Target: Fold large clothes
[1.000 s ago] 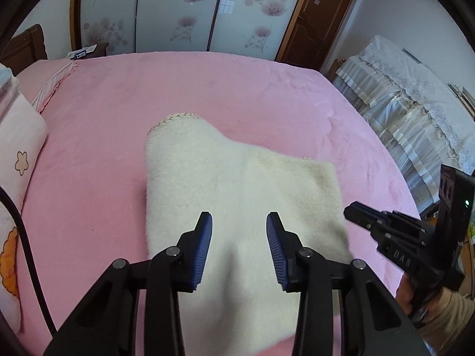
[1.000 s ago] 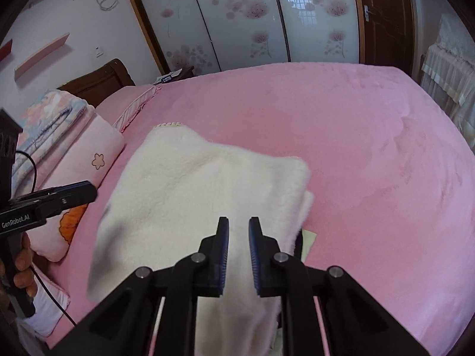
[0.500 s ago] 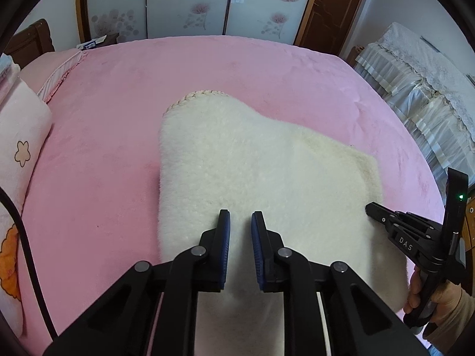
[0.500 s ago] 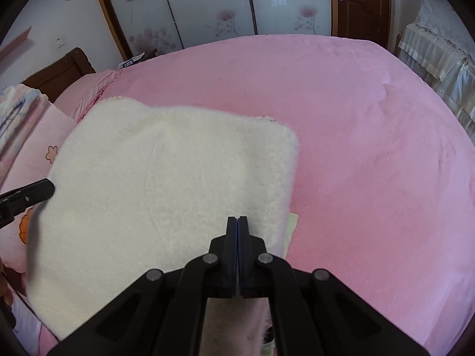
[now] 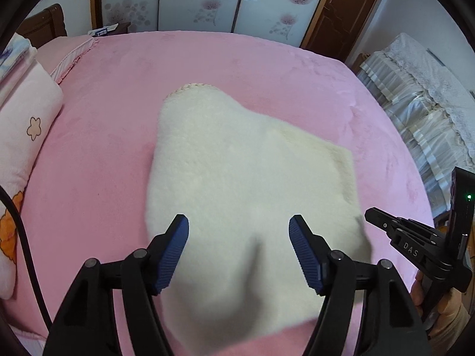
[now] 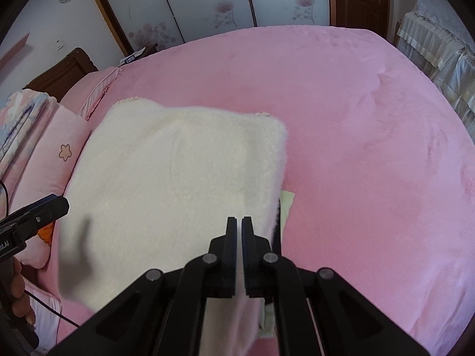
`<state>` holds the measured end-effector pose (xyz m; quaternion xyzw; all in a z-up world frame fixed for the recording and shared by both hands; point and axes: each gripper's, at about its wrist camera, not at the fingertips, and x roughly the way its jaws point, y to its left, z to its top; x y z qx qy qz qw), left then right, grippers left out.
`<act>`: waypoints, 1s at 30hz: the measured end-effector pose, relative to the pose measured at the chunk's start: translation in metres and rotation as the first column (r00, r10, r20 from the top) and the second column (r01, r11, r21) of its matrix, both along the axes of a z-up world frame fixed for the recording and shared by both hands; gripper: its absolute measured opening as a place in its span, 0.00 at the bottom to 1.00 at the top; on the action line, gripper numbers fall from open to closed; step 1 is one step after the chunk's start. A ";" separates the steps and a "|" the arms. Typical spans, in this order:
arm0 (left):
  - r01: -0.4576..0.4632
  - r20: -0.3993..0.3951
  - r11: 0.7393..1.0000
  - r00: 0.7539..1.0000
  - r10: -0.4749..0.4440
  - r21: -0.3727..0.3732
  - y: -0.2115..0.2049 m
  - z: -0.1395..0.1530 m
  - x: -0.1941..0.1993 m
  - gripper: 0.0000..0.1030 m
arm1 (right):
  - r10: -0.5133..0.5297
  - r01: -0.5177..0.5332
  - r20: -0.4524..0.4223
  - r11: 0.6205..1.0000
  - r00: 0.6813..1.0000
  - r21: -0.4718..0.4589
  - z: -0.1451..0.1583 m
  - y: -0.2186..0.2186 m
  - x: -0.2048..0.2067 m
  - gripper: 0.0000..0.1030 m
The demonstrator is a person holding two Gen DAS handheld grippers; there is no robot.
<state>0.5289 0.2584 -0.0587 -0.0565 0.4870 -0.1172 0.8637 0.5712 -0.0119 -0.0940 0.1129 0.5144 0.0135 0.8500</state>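
Change: the left gripper (image 5: 239, 249), pinched nearly closed half a second before, had sprung wide and held nothing.
Meaning: the near edge was judged released, this fold laid down.
Right gripper (image 6: 239, 252): jaws narrow, pinching the cream fleece garment (image 6: 178, 178) at its near right edge.
Garment position: flat on the pink bed (image 6: 371, 148), beneath and ahead of the left gripper, right of the pillow (image 5: 26, 136).

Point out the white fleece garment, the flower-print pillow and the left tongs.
white fleece garment (image 5: 237, 160), left wrist view, middle of its top surface.
flower-print pillow (image 5: 26, 112), left wrist view, on its pink cover above the flower.
left tongs (image 5: 239, 231), left wrist view, midway between the fingertips.
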 end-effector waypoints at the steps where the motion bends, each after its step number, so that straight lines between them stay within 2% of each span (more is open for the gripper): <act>1: 0.004 0.002 1.000 1.000 -0.004 -0.004 -0.003 0.005 -0.008 0.67 | 0.001 -0.001 -0.003 1.000 1.000 -0.002 0.005 -0.001 -0.006 0.03; 14: 0.044 -0.035 0.997 0.998 -0.046 -0.062 -0.044 0.068 -0.122 0.67 | 0.014 -0.012 -0.039 0.999 0.999 0.052 0.084 -0.038 -0.120 0.03; 22: 0.029 -0.062 0.994 0.997 -0.035 -0.104 -0.077 0.110 -0.223 0.67 | 0.077 -0.076 -0.037 0.996 0.996 0.044 0.135 -0.068 -0.212 0.03; 30: 0.009 -0.094 0.994 0.995 -0.019 -0.109 -0.118 0.128 -0.328 0.67 | 0.125 -0.123 -0.036 0.991 0.992 0.049 0.171 -0.108 -0.309 0.04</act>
